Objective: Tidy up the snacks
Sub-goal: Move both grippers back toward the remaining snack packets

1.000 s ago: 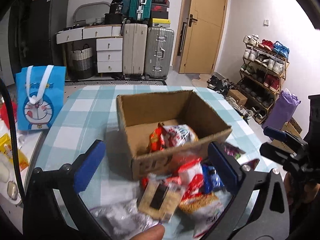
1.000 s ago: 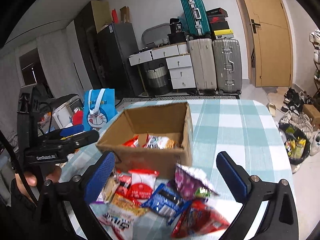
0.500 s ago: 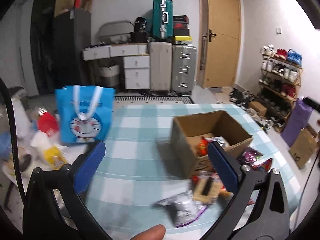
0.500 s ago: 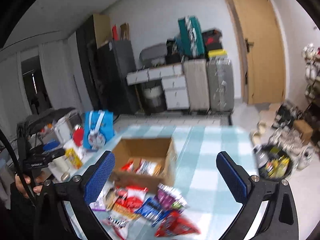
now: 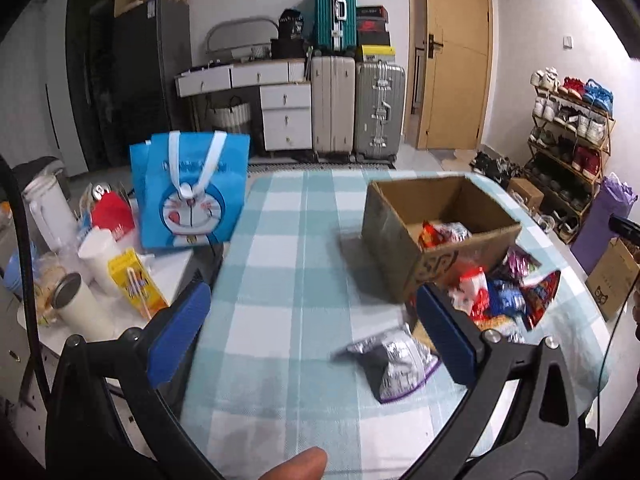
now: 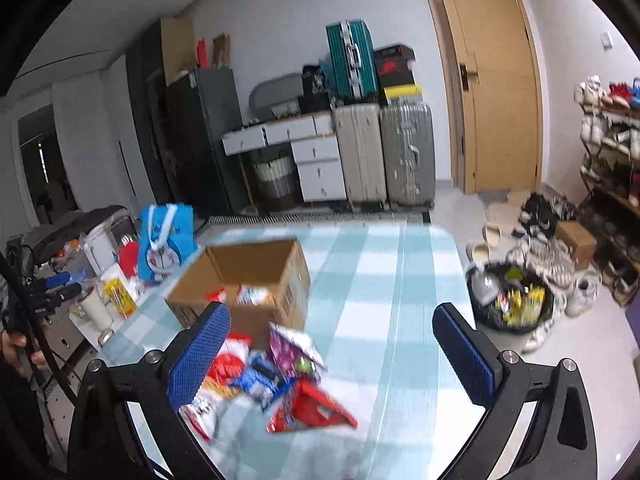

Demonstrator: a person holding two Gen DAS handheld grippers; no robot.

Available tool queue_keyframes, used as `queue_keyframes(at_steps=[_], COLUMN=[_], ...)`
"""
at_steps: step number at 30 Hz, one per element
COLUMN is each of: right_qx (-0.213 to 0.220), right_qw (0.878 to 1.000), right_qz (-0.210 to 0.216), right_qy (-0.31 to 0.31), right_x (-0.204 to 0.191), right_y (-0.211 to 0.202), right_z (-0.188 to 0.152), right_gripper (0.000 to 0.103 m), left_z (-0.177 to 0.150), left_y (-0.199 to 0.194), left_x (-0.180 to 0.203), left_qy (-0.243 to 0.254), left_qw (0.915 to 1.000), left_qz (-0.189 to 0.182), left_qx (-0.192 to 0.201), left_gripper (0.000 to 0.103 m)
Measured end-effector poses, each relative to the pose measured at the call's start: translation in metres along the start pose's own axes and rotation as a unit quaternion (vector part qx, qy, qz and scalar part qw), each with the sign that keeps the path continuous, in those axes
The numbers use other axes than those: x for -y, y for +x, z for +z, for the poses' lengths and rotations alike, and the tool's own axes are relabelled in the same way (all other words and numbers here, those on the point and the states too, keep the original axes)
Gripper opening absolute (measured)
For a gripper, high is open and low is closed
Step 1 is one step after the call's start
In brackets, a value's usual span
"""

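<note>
Left wrist view, crinkled silver snack bag [image 5: 394, 362], purple-edged, lying flat

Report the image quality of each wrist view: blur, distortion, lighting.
Left wrist view: mild motion blur on the brown cardboard box and silver snack bag; fisheye bends the room's edges, corners black. Right wrist view: stronger smear across the loose snack packets; background suitcases softer. Lighting even indoors, no glare.

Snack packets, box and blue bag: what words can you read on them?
No words can be read clearly.
cardboard box: dark print on its front wall, too blurred.
blue bag: pale letters above the cartoon face, too blurred.
snack packets: print too blurred and small.
</note>
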State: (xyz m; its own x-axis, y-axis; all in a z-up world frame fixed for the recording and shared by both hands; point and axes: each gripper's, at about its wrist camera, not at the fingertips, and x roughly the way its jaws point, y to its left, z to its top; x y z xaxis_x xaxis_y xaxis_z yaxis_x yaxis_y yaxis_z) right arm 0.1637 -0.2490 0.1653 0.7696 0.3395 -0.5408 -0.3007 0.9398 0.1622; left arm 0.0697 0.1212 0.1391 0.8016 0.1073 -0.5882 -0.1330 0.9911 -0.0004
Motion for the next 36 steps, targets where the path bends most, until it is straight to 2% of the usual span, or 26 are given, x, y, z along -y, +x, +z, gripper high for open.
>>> queue_keyframes(at_steps=[6, 13, 19, 25, 29, 36], right_qx=[-0.04, -0.081, -0.114, -0.132, -0.141, -0.163], right_qw=[0.999, 0.997, 0.993, 0.991, 0.989, 0.986], right_qz=[-0.002, -0.001, 0.013, 0.031, 0.035, 0.036], right_qy=[0.01, 0.009, 0.003, 0.006, 0.004, 0.0], right_x=[0.007, 0.004, -0.003, -0.009, -0.012, -0.014], right_y=[0.03, 0.066, 0.092, 0.107, 0.113, 0.123], right_z=[-0.035, -0.056, -0.068, -0.074, -0.077, -0.084], right_gripper=[0.103, 0.103, 0.103, 0.103, 0.103, 0.103], left_z=[-0.023, -0.047, -0.054, -0.069, -0.078, -0.082], left_y=[0.026, 0.066, 0.089, 0.111, 0.122, 0.141], left_x=[0.019, 0.051, 0.072, 0.09, 0.09, 0.09], left_qy=[-0.013, -0.011, 0.003, 0.02, 0.011, -0.002], left_qw=[0.9992, 0.9958, 0.9934, 0.9874, 0.9836, 0.9808], left_qz=[-0.026, -0.054, -0.066, -0.083, -0.096, -0.098], left_qx=[-0.028, -0.072, -0.093, -0.133, -0.152, -0.169], left_gripper=[0.102, 0.102, 0.102, 0.102, 0.102, 0.101])
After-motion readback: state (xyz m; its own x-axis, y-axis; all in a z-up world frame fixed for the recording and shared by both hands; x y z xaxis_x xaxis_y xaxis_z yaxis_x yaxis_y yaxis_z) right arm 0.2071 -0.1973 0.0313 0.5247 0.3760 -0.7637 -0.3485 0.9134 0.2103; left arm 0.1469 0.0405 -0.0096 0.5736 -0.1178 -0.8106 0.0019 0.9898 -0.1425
